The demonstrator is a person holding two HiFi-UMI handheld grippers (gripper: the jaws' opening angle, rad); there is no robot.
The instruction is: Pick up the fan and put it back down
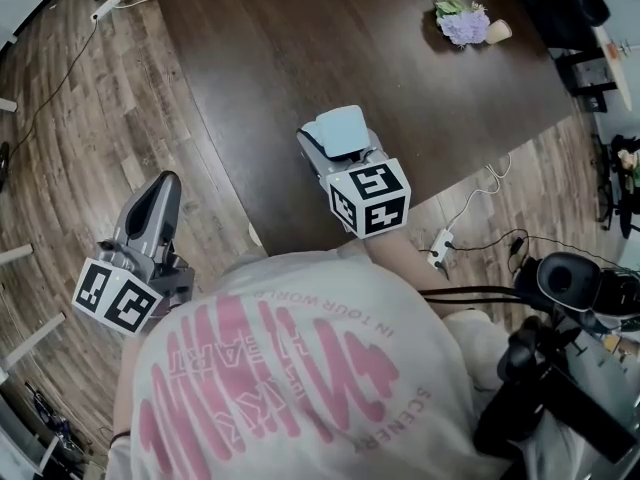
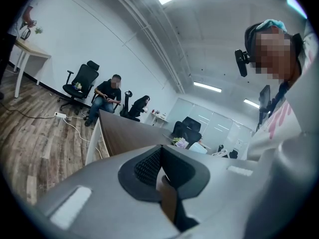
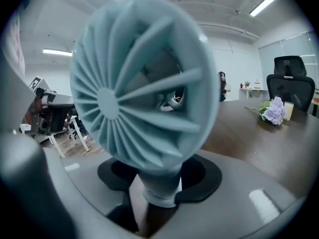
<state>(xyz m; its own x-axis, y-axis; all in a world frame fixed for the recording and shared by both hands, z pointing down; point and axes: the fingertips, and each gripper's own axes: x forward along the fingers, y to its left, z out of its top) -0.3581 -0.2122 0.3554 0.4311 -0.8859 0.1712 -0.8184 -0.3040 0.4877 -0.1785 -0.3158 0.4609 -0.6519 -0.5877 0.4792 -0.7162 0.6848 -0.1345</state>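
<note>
A pale blue fan (image 1: 340,128) with a round ribbed grille (image 3: 144,83) is at the near edge of the dark wooden table (image 1: 300,48). My right gripper (image 1: 340,154) reaches onto the table, and its dark pads (image 3: 204,180) close round the fan's neck (image 3: 159,193) on both sides. The fan's base is hidden below the jaws. My left gripper (image 1: 165,183) hangs over the wood floor to the left of the table, away from the fan. Its pads (image 2: 144,166) meet with nothing between them.
A bunch of purple flowers (image 1: 462,23) and a small cup (image 1: 497,31) lie at the table's far right. A power strip (image 1: 440,248) with cables lies on the floor near the table's right edge. Dark equipment (image 1: 570,288) stands at my right. People sit on office chairs (image 2: 107,96) beyond the table.
</note>
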